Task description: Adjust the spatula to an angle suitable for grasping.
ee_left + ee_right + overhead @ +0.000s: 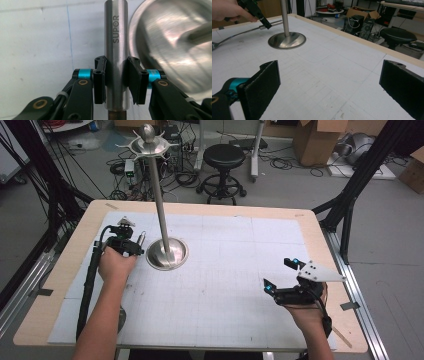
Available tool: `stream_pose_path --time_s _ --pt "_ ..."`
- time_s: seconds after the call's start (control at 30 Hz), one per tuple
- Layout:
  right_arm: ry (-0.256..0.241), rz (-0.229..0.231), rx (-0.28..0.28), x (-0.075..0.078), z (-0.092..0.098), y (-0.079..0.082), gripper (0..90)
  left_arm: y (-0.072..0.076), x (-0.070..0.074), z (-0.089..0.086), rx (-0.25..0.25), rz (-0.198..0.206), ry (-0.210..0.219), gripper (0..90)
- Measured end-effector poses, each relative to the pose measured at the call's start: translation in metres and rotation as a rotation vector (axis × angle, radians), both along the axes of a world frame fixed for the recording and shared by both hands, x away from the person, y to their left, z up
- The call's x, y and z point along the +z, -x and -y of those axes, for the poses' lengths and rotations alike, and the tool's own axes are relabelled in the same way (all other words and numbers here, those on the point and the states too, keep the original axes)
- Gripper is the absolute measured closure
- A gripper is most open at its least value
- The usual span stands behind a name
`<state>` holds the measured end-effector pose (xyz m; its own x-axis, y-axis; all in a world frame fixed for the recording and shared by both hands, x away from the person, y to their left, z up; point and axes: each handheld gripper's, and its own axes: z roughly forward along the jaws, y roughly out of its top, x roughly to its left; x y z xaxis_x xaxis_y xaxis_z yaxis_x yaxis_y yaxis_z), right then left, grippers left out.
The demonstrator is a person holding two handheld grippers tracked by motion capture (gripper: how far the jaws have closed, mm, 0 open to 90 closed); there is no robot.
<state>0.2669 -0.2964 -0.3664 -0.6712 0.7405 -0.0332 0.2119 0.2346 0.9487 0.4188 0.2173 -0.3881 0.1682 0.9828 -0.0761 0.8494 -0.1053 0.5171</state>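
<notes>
gridded white mat [225, 270], cluttered workshop floor [285, 175]

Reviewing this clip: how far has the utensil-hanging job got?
Done: the left gripper has clamped the SUPOR-marked utensil handle beside the stand's base. In hand: holding it near the pole. Left: hanging it on the hooks up top, apparently. The right gripper waits open.
</notes>
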Motion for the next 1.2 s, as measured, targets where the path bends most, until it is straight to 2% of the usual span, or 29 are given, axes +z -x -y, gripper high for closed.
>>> stream_pose_path --time_s 0.07,0.1,0.13,0.17,0.2,0.23,0.27,0.3,0.33,0.37,0.43,0.47,0.5,0.53,0.57,0.6,0.63,0.8,0.9,1.03,1.13,1.2 --pt "0.001 0.007 0.003 0.0 -0.001 0.0 2.0 0.006 0.01 -0.004 -0.01 0.035 0.019 68.9" --pt "0.001 0.003 0.004 0.0 -0.002 0.0 2.1 0.013 0.019 -0.008 -0.025 0.077 0.051 68.9" --pt "0.004 0.005 0.005 0.0 -0.002 0.0 2.1 0.017 0.025 -0.011 -0.04 0.098 0.061 68.9" --pt "0.003 0.004 0.005 0.001 -0.003 0.0 2.1 0.017 0.025 -0.011 -0.04 0.098 0.061 69.0" --pt "0.005 0.008 0.007 0.001 -0.003 0.0 2.1 0.026 0.035 -0.014 -0.053 0.15 0.088 69.0" --pt "0.003 0.006 0.007 0.001 -0.003 0.0 2.1 0.031 0.039 -0.015 -0.068 0.175 0.099 68.9" --pt "0.003 0.007 0.006 0.001 -0.003 0.0 2.1 0.031 0.039 -0.015 -0.068 0.175 0.099 69.0" --pt "0.004 0.009 0.007 0.001 -0.003 0.0 2.1 0.041 0.048 -0.017 -0.093 0.223 0.119 69.0" --pt "0.004 0.009 0.007 0.001 -0.003 0.0 2.1 0.041 0.048 -0.017 -0.093 0.223 0.119 69.0" --pt "0.001 0.006 0.006 0.002 -0.003 0.001 2.1 0.05 0.055 -0.018 -0.117 0.272 0.139 69.0" --pt "0.0 0.01 0.003 0.002 -0.003 0.0 2.1 0.055 0.059 -0.018 -0.132 0.286 0.143 69.0" --pt "0.001 0.01 0.003 0.002 -0.002 0.0 2.1 0.063 0.064 -0.016 -0.167 0.321 0.157 69.0" --pt "0.001 0.01 0.003 0.002 -0.002 0.0 2.1 0.063 0.064 -0.016 -0.167 0.321 0.157 68.9" --pt "0.004 0.011 -0.003 0.002 -0.002 -0.001 2.1 0.071 0.069 -0.014 -0.194 0.362 0.164 69.0" --pt "0.004 0.008 -0.004 0.002 -0.002 -0.001 2.1 0.075 0.071 -0.013 -0.205 0.379 0.164 69.0" --pt "0.005 0.012 -0.003 0.002 -0.002 -0.002 2.1 0.075 0.071 -0.013 -0.205 0.379 0.164 69.0" --pt "0.004 0.01 -0.003 0.002 -0.002 -0.002 2.1 0.081 0.074 -0.01 -0.222 0.41 0.163 69.0" --pt "0.012 0.012 0.004 0.002 -0.006 -0.002 2.1 0.088 0.082 -0.012 -0.241 0.44 0.179 69.0" --pt "0.012 0.015 0.008 0.003 -0.006 -0.003 2.1 0.092 0.085 -0.02 -0.24 0.468 0.213 69.0" --pt "0.007 0.023 0.012 0.005 -0.007 -0.003 2.1 0.096 0.086 -0.025 -0.238 0.486 0.234 69.1" --pt "-0.003 0.032 0.015 0.008 -0.007 -0.003 2.1 0.103 0.09 -0.026 -0.275 0.508 0.248 69.1" --pt "-0.011 0.032 0.017 0.009 -0.008 -0.004 2.1 0.105 0.09 -0.025 -0.275 0.513 0.249 69.0"
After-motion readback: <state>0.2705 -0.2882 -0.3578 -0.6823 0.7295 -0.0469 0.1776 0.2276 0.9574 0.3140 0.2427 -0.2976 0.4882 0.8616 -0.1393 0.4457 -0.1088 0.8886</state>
